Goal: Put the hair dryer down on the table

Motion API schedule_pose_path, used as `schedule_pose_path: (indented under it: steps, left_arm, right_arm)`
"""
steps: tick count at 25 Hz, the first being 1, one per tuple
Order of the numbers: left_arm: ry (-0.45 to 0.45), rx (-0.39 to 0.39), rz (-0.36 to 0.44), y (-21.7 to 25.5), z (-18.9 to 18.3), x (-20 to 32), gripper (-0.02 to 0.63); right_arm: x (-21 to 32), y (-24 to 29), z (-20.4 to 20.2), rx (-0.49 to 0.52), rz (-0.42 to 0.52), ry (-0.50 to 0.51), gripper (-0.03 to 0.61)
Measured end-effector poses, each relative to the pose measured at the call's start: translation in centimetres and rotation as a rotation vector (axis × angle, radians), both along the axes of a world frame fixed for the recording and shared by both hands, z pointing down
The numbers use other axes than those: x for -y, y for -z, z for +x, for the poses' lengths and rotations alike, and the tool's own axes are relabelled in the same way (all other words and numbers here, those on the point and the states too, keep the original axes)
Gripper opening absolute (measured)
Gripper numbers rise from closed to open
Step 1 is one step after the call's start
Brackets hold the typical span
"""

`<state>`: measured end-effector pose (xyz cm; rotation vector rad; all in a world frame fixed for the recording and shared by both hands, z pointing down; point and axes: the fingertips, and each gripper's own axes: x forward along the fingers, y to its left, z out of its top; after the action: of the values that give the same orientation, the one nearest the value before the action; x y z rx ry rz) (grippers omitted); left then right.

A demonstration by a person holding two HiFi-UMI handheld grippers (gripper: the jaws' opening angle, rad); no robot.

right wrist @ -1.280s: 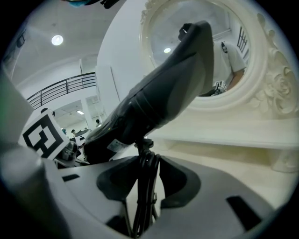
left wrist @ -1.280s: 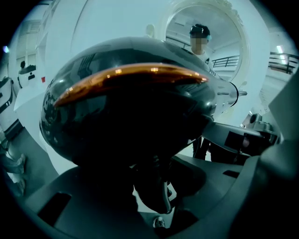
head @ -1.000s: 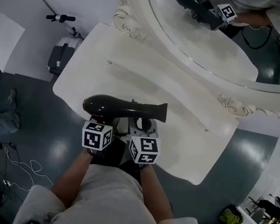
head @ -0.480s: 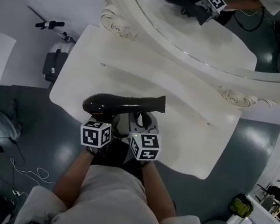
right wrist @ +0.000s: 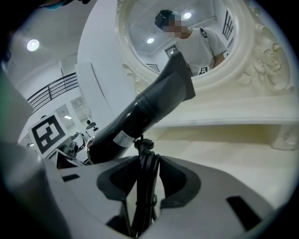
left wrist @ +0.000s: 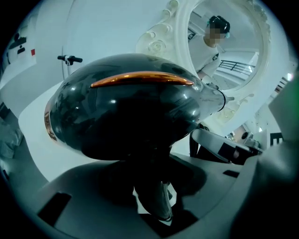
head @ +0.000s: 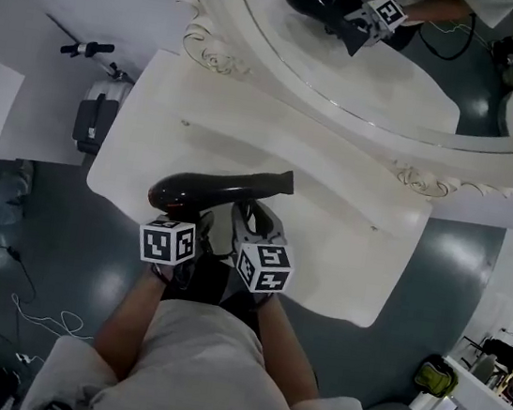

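Left gripper [left wrist: 156,203]: jaws clamped on the handle of the glossy black plastic hair dryer [head: 216,190]. Its bulbous body sits just above and ahead of them.

Right gripper [right wrist: 140,200]: jaws pinched together on the black folded power cord [right wrist: 145,158], with the nozzle slanting up and away beyond them.

The dryer hangs over the near part of the white curved-edge table [head: 348,224]. We cannot tell if it touches.

Risks, as we judge them:
- On release, the rounded body may roll back toward the table edge behind the jaws.
- A cord left clamped could drag it.
- The top-heavy body may twist in the left jaws.
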<state>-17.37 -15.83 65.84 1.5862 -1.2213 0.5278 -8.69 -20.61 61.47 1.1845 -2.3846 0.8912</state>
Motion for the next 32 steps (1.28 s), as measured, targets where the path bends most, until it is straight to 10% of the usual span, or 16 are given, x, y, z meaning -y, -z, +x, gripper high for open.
schedule_pose_path:
  steps: [32]
  left_arm:
    - [0.006,0.023,-0.068,-2.2,0.8,1.5,0.179]
  right_arm:
    - [-1.3,-1.9,2.4,0.017,-0.069,-0.098,0.146]
